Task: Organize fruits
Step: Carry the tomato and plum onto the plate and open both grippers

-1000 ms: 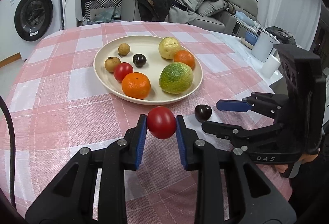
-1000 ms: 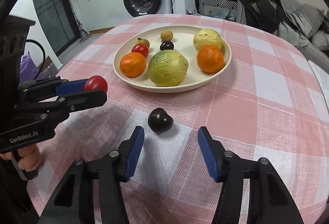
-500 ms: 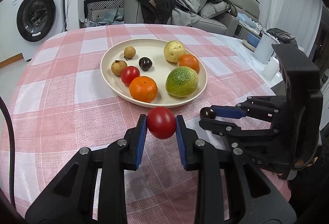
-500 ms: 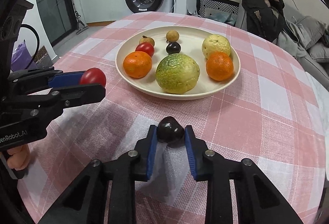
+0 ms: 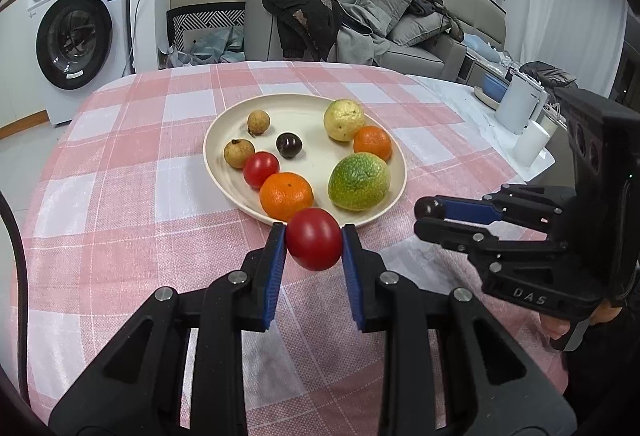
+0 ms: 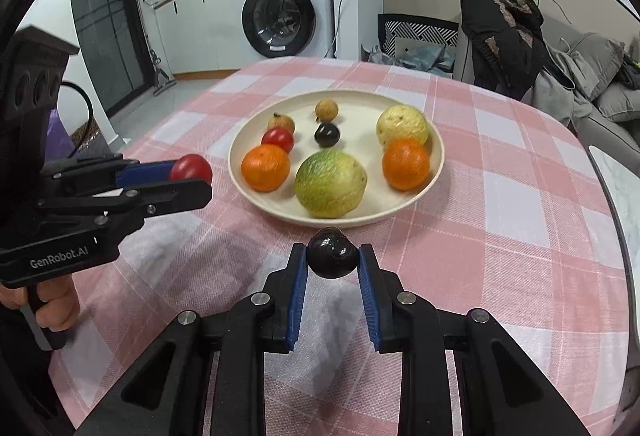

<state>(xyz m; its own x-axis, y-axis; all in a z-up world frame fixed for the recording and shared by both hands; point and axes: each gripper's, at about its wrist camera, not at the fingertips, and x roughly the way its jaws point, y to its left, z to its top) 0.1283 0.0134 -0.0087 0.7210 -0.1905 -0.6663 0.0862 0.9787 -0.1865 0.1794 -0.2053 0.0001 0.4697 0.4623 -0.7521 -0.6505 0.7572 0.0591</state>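
My left gripper [image 5: 314, 246] is shut on a red tomato [image 5: 314, 242], held above the cloth just in front of the cream plate [image 5: 224, 127]. My right gripper [image 6: 332, 256] is shut on a dark plum [image 6: 332, 254], lifted off the table near the plate's [image 6: 438, 143] front rim. The plate holds several fruits: a green melon-like fruit [image 6: 330, 183], two oranges [image 6: 265, 167] [image 6: 405, 163], a pale guava [image 6: 402, 124], a tomato [image 6: 278, 137], a dark plum [image 6: 327, 134] and two longans. In the left wrist view the right gripper [image 5: 426, 209] shows at the right with the plum at its tip.
The round table wears a pink and white checked cloth [image 5: 120, 195]. White containers [image 5: 524, 107] stand past the table's right edge. A washing machine [image 6: 286, 7], a chair draped with a dark jacket [image 6: 500, 23] and a grey sofa stand behind. A hand [image 6: 56, 302] grips the left handle.
My right gripper went from open around the dark plum on the cloth to shut on it, then lifted it toward the plate. The left gripper kept hold of the tomato.
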